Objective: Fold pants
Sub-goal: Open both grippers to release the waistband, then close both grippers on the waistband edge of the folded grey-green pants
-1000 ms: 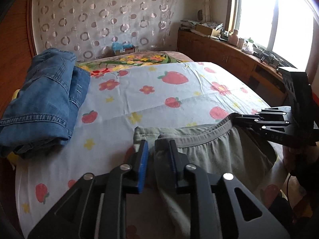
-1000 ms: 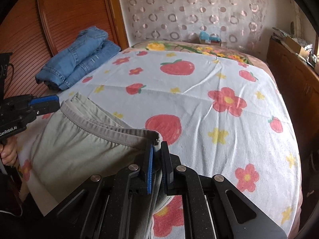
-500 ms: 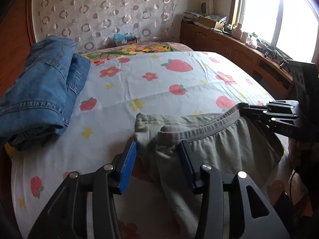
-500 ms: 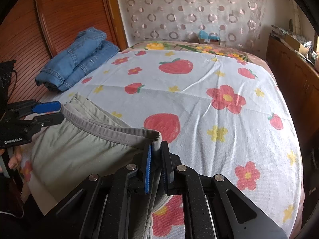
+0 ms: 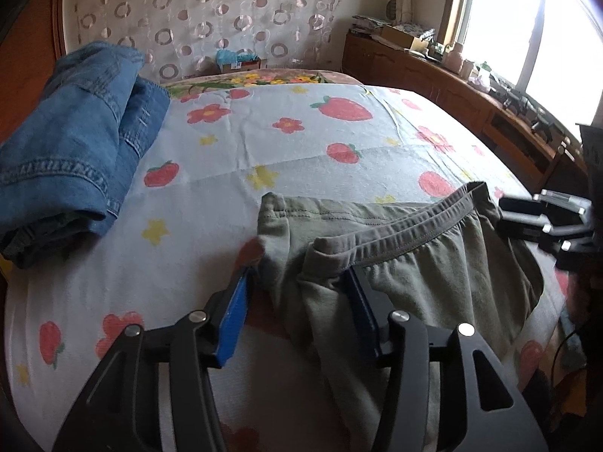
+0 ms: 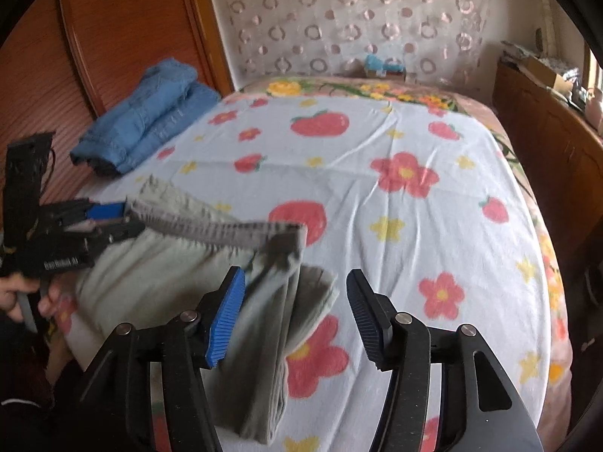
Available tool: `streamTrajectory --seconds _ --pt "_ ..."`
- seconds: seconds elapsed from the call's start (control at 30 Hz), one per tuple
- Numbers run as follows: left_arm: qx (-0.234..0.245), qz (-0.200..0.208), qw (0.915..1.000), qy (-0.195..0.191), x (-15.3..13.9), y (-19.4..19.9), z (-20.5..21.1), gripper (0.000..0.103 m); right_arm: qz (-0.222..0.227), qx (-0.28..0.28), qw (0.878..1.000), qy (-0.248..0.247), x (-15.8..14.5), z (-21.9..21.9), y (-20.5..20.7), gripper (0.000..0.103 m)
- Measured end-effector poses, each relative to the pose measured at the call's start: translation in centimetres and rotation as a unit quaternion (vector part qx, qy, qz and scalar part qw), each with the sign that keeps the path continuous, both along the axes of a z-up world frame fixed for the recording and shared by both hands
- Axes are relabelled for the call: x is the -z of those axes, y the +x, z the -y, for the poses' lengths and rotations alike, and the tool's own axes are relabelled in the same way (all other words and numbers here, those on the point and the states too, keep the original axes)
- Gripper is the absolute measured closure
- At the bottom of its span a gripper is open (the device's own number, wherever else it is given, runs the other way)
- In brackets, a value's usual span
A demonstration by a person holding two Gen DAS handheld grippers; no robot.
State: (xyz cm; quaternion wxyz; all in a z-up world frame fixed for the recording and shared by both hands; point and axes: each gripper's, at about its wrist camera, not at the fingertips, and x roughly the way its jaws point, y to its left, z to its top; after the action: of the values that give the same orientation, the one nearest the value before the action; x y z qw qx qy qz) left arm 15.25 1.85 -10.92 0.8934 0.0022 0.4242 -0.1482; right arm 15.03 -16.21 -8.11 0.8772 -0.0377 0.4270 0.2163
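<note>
Olive-green pants [image 5: 433, 263] lie at the near edge of the bed, grey waistband [image 5: 395, 241] towards the far side. My left gripper [image 5: 299, 275] has its jaws opening, with the waistband's left corner loose between them and draped over the right finger. In the right wrist view, my right gripper [image 6: 295, 273] is opening too. The pants' right corner [image 6: 279, 263] sags, blurred, between the jaws, close to the blue pad [image 6: 226, 312]. Each gripper shows in the other's view: the right gripper [image 5: 503, 213] beside the waistband's end, the left gripper [image 6: 133, 218] at the opposite corner.
The bed sheet [image 6: 377, 143] has a strawberry and flower print. Folded blue jeans [image 5: 75, 158] sit at the bed's left side beside a wooden panel [image 6: 132, 37]. A wooden cabinet [image 5: 471, 94] with clutter runs under the window on the right. A hand [image 6: 15, 293] holds the left gripper's handle.
Both grippers have spread their jaws and let go of the waistband corners. The left one sank a little towards the bed, and the pants' right corner has slumped.
</note>
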Motion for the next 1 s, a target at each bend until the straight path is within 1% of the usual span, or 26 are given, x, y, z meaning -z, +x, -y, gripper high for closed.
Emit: streamTrajectory --seconds 0.1,0.27,0.3,0.37,0.4,0.43,0.47,0.5,0.53,0.57,0.6,0.67,0.7,0.77,0.87,1.0 --pt "0.006 0.003 1.0 0.004 0.0 0.0 0.0 0.051 -0.014 0.002 1.0 -0.003 0.8 -0.2 0.2 0.046" --pt "0.012 0.007 0.9999 -0.001 0.0 -0.1 -0.2 0.051 -0.012 -0.003 1.0 -0.001 1.0 -0.5 0.3 0.045" --pt "0.012 0.007 0.9999 -0.002 0.0 -0.1 -0.2 0.051 -0.011 -0.01 1.0 0.002 1.0 -0.7 0.2 0.047" --pt "0.013 0.007 0.9999 -0.002 0.0 -0.1 -0.2 0.051 -0.009 -0.018 1.0 -0.001 1.0 -1.0 0.2 0.059" --pt "0.014 0.006 0.9999 -0.004 0.0 -0.1 -0.2 0.053 -0.009 -0.025 1.0 0.002 1.0 -1.2 0.1 0.063" --pt "0.017 0.006 0.9998 -0.007 0.0 0.0 -0.2 0.059 -0.011 -0.029 1.0 0.007 1.0 -1.2 0.1 0.071" --pt "0.025 0.005 0.9996 -0.011 0.0 -0.1 -0.1 0.063 -0.01 -0.03 0.999 0.009 1.1 -1.2 0.2 0.074" --pt "0.03 0.005 0.9994 -0.014 -0.1 -0.2 0.0 0.069 -0.008 -0.031 0.999 0.011 1.1 -1.3 0.1 0.075" --pt "0.035 0.006 0.9992 -0.019 -0.2 -0.3 0.1 0.075 -0.008 -0.035 0.999 0.014 1.2 -1.3 0.1 0.078" --pt "0.037 0.006 0.9991 -0.019 -0.2 -0.4 0.2 0.077 -0.01 -0.036 0.999 0.018 1.2 -1.2 0.1 0.081" --pt "0.038 0.008 0.999 -0.02 -0.3 -0.5 0.3 0.08 -0.011 -0.037 0.999 0.021 1.2 -1.2 0.1 0.082" --pt "0.038 0.01 0.9987 -0.032 -0.6 -0.5 0.2 0.085 -0.013 -0.041 0.999 0.026 1.2 -1.2 0.0 0.087" --pt "0.034 0.011 0.9987 -0.036 -0.7 -0.6 0.1 0.089 -0.011 -0.043 0.999 0.028 1.2 -1.2 0.0 0.088" --pt "0.033 0.019 0.9985 -0.038 -1.1 -0.9 0.2 0.091 -0.005 -0.043 0.999 0.029 1.0 -1.2 -0.2 0.092" --pt "0.031 0.041 0.9975 -0.047 -2.3 -1.9 0.3 0.092 0.012 -0.038 0.998 0.038 0.3 -1.1 -0.7 0.093" --pt "0.035 0.072 0.9952 -0.056 -4.3 -3.3 0.6 0.092 0.047 -0.041 0.997 0.048 -1.5 -1.2 -1.8 0.094"
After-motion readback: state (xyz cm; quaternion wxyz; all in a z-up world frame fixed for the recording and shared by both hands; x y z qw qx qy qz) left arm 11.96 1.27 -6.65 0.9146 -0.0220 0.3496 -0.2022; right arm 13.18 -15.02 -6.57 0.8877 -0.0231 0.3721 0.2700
